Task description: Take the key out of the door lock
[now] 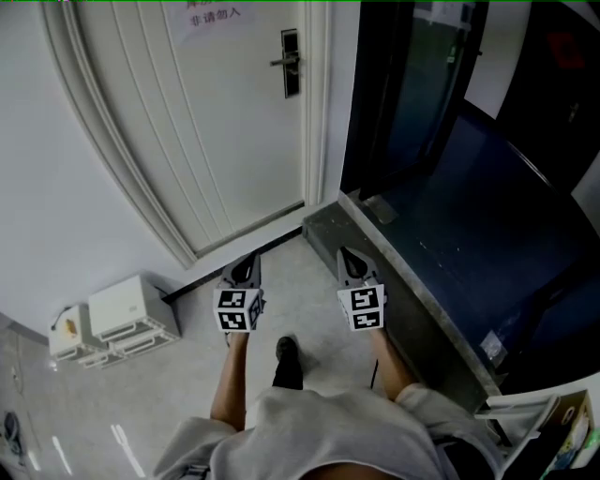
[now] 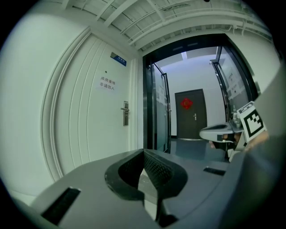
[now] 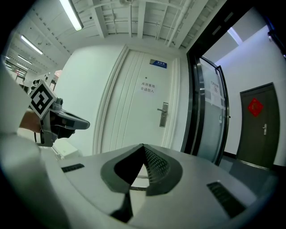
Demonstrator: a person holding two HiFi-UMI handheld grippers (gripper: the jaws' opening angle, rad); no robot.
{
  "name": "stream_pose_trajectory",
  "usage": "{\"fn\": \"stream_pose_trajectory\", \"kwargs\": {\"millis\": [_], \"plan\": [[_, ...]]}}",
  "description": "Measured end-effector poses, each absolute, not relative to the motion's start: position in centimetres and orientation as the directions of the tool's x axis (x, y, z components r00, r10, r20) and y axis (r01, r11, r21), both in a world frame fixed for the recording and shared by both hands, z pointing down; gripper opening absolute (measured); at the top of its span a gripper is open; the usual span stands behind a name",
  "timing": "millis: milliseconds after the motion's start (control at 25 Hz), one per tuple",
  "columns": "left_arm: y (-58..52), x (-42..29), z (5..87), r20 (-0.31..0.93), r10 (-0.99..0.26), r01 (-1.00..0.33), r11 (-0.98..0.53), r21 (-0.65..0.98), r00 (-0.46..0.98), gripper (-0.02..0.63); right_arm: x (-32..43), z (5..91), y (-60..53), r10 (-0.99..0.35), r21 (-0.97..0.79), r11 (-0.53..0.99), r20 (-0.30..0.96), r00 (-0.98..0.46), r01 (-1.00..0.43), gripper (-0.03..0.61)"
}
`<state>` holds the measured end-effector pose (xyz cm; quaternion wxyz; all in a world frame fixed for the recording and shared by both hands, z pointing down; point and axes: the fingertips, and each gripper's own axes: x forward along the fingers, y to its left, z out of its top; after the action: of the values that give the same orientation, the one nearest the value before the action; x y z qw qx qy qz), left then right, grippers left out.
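Observation:
The white door (image 1: pixel 216 122) stands closed ahead of me, and its metal lock plate with a lever handle (image 1: pixel 291 64) is far beyond both grippers. The lock plate (image 2: pixel 126 113) looks small in the left gripper view, and the lock plate (image 3: pixel 164 114) is just as small in the right gripper view. A key is too small to make out. My left gripper (image 1: pixel 252 256) is held low over the floor and is shut with nothing in it. Beside it, my right gripper (image 1: pixel 343 251) is also shut and holds nothing. Both point towards the door.
A paper notice (image 1: pixel 211 17) hangs on the door. White boxes (image 1: pixel 131 314) sit on the floor by the left wall. To the right are a dark glass door frame (image 1: pixel 375 94) and a grey sill (image 1: pixel 422 300). My shoe (image 1: pixel 288 361) is below the grippers.

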<state>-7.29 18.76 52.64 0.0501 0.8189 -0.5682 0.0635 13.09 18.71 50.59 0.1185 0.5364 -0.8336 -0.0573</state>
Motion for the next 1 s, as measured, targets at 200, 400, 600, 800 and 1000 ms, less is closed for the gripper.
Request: {"fn": "stream_pose_trajectory", "kwargs": {"millis": [200, 400, 600, 800, 1000], "plan": [[11.0, -10.0, 51.6, 0.154, -0.92, -0.932, -0.363, 0.012, 0.36, 0.018, 10.7, 49.6, 11.1, -0.917, 0.23, 0.398, 0.135, -0.376, -0.888, 0.023], [3.6, -12.3, 49.9, 0.138, -0.916, -0.925, -0.379, 0.005, 0.376, 0.018, 8.5, 48.4, 4.0, -0.925, 0.24, 0.38, 0.129, -0.358, -0.893, 0.023], [-3.1, -14.4, 49.3, 0.124, -0.914, -0.921, -0.388, 0.003, 0.386, 0.018, 6.3, 47.7, -2.4, -0.929, 0.255, 0.369, 0.123, -0.349, -0.894, 0.023], [-8.2, -15.7, 48.5, 0.106, -0.907, -0.913, -0.409, 0.0, 0.407, 0.018, 4.7, 47.3, -7.2, -0.935, 0.268, 0.354, 0.115, -0.334, -0.896, 0.023], [-11.7, -16.3, 48.8, 0.108, -0.897, -0.903, -0.43, 0.0, 0.428, 0.018, 4.2, 47.8, -10.3, -0.944, 0.26, 0.328, 0.115, -0.308, -0.908, 0.023]]}}
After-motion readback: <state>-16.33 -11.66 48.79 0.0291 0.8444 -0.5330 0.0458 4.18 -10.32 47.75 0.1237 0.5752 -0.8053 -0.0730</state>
